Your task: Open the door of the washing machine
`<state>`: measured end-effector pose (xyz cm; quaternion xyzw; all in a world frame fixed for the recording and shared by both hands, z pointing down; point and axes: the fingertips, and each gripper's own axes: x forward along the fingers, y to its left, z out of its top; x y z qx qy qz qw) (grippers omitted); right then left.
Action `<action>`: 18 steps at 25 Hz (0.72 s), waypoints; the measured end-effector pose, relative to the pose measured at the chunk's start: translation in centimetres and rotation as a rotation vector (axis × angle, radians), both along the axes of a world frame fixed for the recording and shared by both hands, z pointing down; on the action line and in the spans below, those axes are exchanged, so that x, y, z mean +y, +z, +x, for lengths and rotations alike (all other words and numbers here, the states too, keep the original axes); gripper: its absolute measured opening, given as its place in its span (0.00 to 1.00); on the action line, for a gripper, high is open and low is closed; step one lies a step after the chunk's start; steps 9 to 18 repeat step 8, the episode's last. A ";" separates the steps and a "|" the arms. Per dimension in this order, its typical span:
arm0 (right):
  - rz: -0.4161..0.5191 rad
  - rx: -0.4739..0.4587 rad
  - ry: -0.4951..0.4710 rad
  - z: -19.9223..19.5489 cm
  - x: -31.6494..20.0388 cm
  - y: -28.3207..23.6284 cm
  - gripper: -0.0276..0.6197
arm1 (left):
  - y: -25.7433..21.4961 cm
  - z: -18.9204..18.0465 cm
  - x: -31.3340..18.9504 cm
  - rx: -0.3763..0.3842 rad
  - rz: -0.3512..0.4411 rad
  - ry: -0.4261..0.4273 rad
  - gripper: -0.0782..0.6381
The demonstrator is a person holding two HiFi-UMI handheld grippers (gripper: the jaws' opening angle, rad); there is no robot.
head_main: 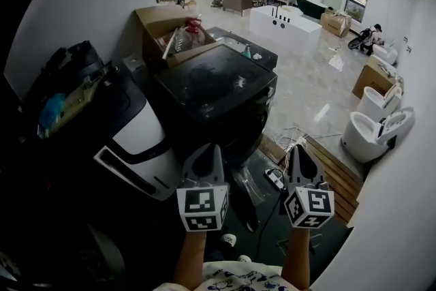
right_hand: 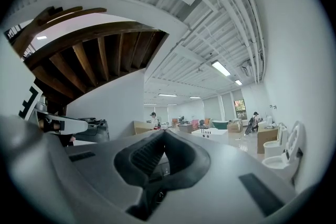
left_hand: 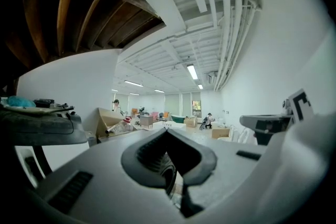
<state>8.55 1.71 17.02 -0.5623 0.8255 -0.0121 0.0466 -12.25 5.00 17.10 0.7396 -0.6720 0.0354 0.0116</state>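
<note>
The washing machine (head_main: 216, 88) is a black top-loader in the middle of the head view, and its dark glass lid (head_main: 211, 75) lies closed. My left gripper (head_main: 215, 148) is held level in front of its near corner, jaws together and holding nothing. My right gripper (head_main: 297, 148) hangs to the right over the floor, also shut and empty. Neither touches the machine. In the left gripper view the left gripper (left_hand: 166, 131) has its tips meeting, and the right gripper (right_hand: 164, 132) shows the same in its own view.
A white-and-black machine (head_main: 133, 140) with a bag and blue cloth on top stands at the left. An open cardboard box (head_main: 167, 31) sits behind the washer. A power strip (head_main: 274, 178) and cables lie on the floor by a wooden platform (head_main: 334, 170). Toilets (head_main: 375, 133) line the right wall.
</note>
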 end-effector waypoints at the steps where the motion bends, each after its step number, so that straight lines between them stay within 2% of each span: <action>1: 0.000 0.000 -0.002 -0.1 0.0 0.1 0.07 | 0.1 -0.1 0.0 -0.001 -0.001 0.000 0.11; 18: 0.000 0.011 -0.004 -0.2 -0.2 0.3 0.07 | 0.4 -0.2 -0.4 0.006 -0.004 -0.002 0.11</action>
